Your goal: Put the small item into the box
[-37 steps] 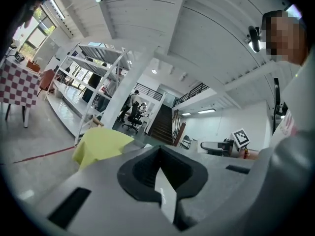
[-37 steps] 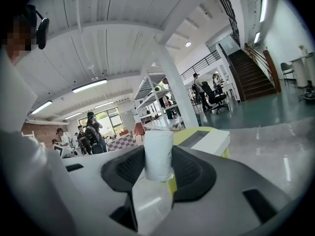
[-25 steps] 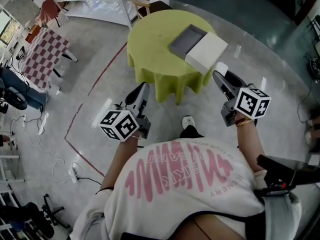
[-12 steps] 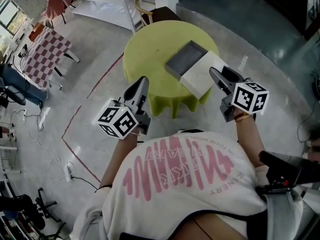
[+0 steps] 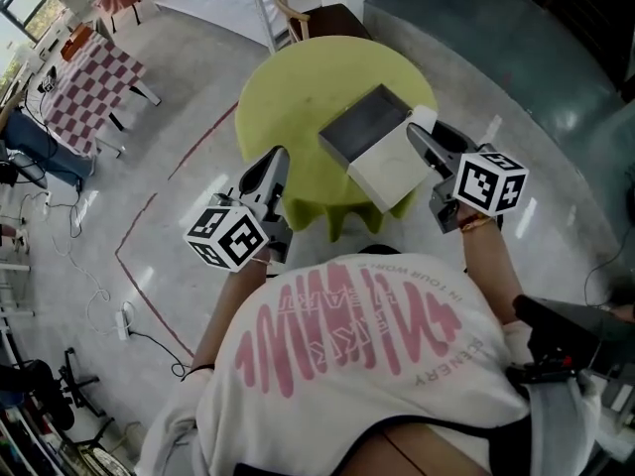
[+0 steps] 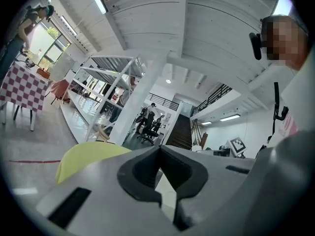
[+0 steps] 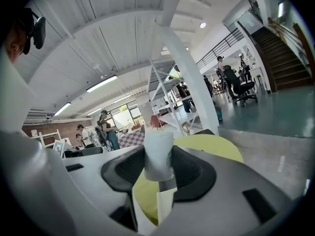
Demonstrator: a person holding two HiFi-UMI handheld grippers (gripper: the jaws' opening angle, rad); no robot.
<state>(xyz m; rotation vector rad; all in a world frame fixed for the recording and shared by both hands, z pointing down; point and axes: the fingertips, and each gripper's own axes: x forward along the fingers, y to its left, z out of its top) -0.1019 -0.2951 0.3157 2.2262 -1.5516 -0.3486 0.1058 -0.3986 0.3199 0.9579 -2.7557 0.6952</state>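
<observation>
right gripper (image 5: 417, 133): closed on the item (image 7: 158, 152), its pads pressed on both sides; pointed at the table (image 5: 288, 97).
item (image 5: 424, 117): small, white, roll-like, upright between the right jaws; outside the box (image 5: 365, 127), just right of its far right corner in the head view.
left gripper (image 5: 276, 159): jaws closed tip to tip, nothing between them; held at the table's near left edge.
box: open, grey inside, on the right half of the table; a white lid (image 5: 389, 175) touched its near side.
table: round, under a yellow-green cloth (image 5: 273, 137), just ahead of the person (image 5: 347, 355).
person: white shirt with pink print, a gripper in each hand.
background: checkered table (image 5: 94, 77) far left; chair (image 5: 319, 16) beyond the table.
</observation>
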